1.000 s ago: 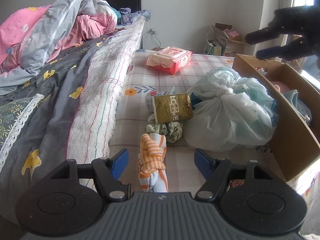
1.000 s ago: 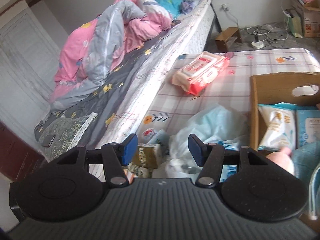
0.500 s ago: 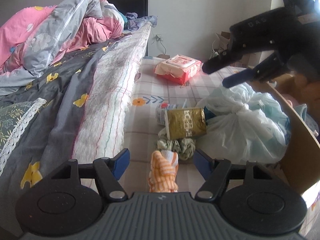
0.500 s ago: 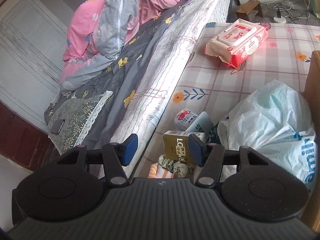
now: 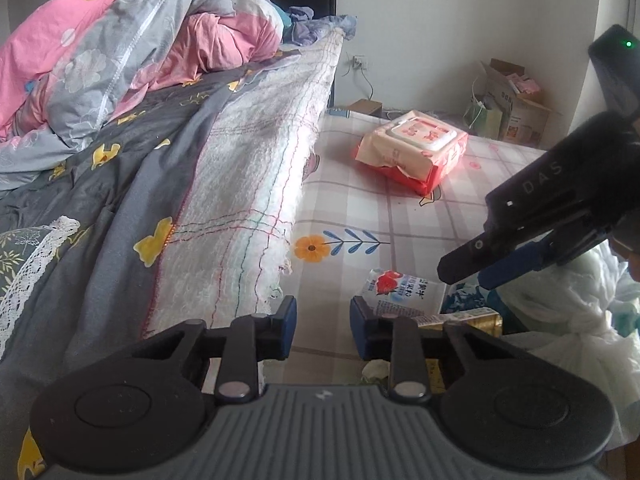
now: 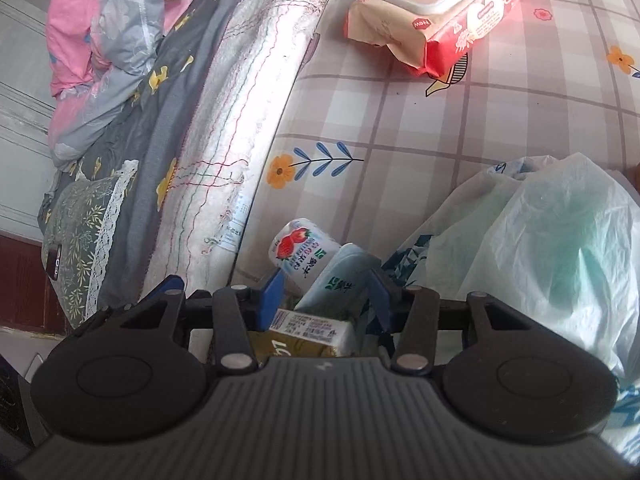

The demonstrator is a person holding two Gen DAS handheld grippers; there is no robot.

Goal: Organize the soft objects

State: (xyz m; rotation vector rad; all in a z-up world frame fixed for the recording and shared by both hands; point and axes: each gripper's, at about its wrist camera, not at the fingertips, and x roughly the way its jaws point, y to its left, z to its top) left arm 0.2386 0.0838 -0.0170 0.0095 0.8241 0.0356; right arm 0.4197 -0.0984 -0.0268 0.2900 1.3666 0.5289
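A counter (image 6: pixel 500 120) with a checked, flowered cloth stands beside a bed (image 5: pixel 132 208). Nearest, the left gripper (image 5: pixel 323 326) is closing on nothing. The right gripper (image 6: pixel 326 296) is closing too, around a pale green pack (image 6: pixel 340 276) that sits just left of the big white bag (image 6: pixel 540 260). Farther back from the bag lies a pack of wipes (image 6: pixel 436 4).

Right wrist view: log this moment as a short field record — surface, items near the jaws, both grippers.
surface: checked floral cloth
wipes pack: far side, lying flat
plastic bag: right of gripper
right gripper: jaws closing around a pale green pack, contact unclear
strawberry pouch: beside the left pad
left gripper: closing, nothing visible between
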